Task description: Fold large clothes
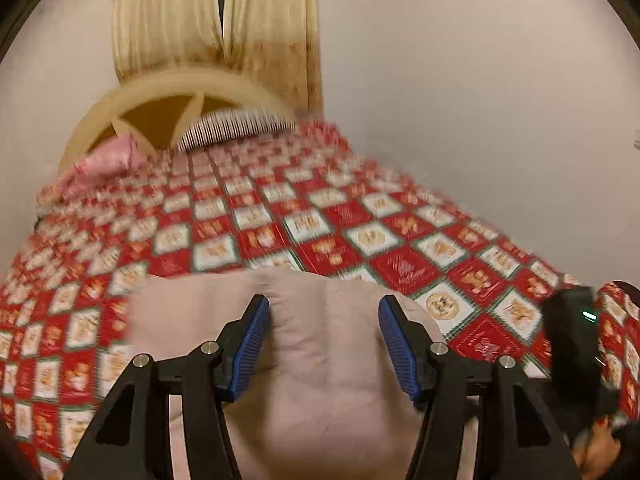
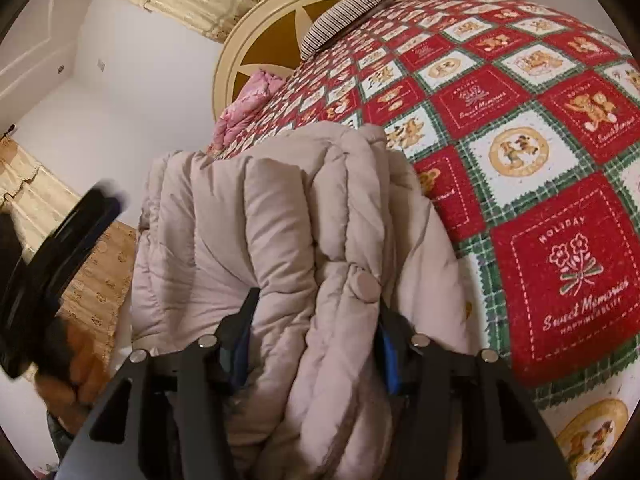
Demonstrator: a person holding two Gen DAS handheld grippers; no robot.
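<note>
The puffy beige quilted jacket [image 2: 280, 220] lies bunched at the bed's near edge on the red-checked bedspread [image 2: 540, 120], right tongs [image 2: 314, 344] clamping its fold, left tongs [image 1: 324, 344] parted above it, pillows [image 1: 236, 128] at twelve o'clock.

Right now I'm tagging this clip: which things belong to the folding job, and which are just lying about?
Job:
- beige puffer jacket
- right gripper, clamped on a thick fold of it
- left gripper, jaws apart above the jacket

Lying about:
- red checked bedspread
- pink quilt
- striped pillow
- round headboard
- curtains
</note>
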